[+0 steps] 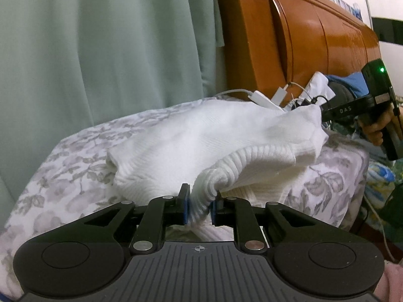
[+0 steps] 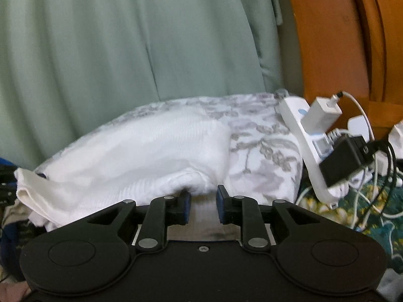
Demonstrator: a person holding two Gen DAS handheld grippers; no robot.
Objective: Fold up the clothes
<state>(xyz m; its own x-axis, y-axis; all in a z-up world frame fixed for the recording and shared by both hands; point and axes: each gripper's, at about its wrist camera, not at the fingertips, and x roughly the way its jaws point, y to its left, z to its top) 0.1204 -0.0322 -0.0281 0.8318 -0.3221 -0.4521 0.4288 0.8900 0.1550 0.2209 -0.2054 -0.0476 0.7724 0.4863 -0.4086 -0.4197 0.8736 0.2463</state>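
A white knit sweater (image 1: 181,141) lies on a grey floral bedspread (image 1: 75,151). My left gripper (image 1: 200,207) is shut on the sweater's ribbed hem, which bunches between its blue pads. In the left wrist view my right gripper (image 1: 321,115) reaches in from the right, with its tip at the sweater's far corner, which is lifted. In the right wrist view my right gripper (image 2: 203,207) stands open with a gap between its pads, right at the edge of the sweater (image 2: 141,151); no cloth shows between them.
A green curtain (image 1: 100,50) hangs behind the bed. An orange wooden headboard (image 1: 314,37) stands at the right. A white power strip (image 2: 299,136) with chargers and tangled cables lies beside the bedspread, over a patterned teal sheet (image 2: 377,216).
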